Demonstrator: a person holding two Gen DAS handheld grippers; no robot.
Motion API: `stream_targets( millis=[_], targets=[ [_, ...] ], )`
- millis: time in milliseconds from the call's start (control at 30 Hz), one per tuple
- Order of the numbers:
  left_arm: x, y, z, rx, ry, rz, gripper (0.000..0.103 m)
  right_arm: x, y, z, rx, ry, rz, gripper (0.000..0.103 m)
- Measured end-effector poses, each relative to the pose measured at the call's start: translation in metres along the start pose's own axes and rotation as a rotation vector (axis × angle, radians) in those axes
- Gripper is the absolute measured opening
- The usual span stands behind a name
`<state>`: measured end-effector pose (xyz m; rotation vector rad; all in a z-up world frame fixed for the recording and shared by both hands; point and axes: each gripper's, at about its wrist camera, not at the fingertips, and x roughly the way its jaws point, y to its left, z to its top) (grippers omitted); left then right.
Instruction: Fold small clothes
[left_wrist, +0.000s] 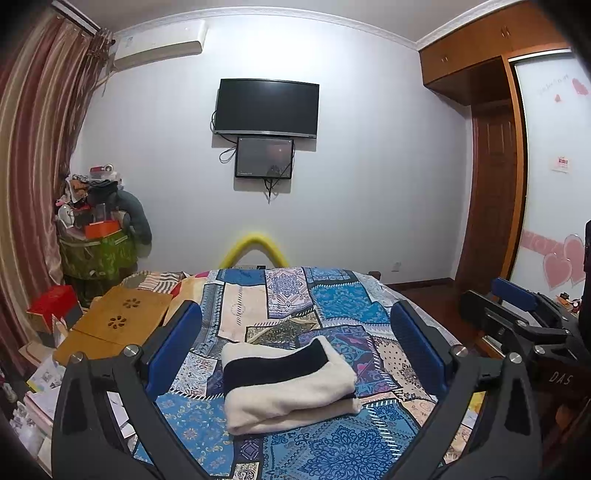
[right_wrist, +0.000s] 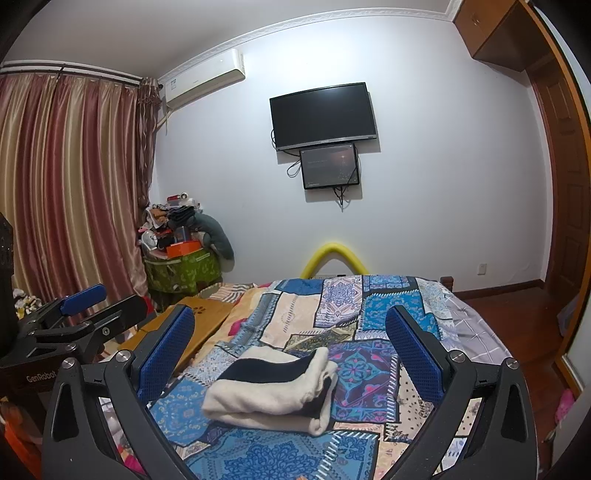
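Both grippers (left_wrist: 295, 339) (right_wrist: 291, 343) agape; cream-black garment (left_wrist: 290, 384) folded on quilt (left_wrist: 332, 302).

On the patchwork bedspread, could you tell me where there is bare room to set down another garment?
Free: the patterned patchwork bedspread beyond the folded cream-and-black fleece garment, toward the foot. Crowded: the bed's left edge, under the wooden lap desk.

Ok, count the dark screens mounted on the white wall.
2: a large black flat television high on the wall, and a smaller dark monitor directly beneath it, cables dangling below. None seem hidden.
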<state>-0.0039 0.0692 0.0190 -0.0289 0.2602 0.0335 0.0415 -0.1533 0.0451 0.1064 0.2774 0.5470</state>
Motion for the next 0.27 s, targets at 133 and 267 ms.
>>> stream_targets(
  millis=[133, 267],
  targets=[
    [0.0004, 0.0, -0.0001, 0.001, -0.002, -0.002, 0.103, -0.0001, 0.0001, 0.0, 0.001, 0.0, 0.0, 0.103],
    [0.001, -0.0007, -0.0007, 0.005, 0.0, -0.004, 0.103, -0.0004, 0.0001, 0.0002, 0.001, 0.0, 0.002, 0.103]
  ],
)
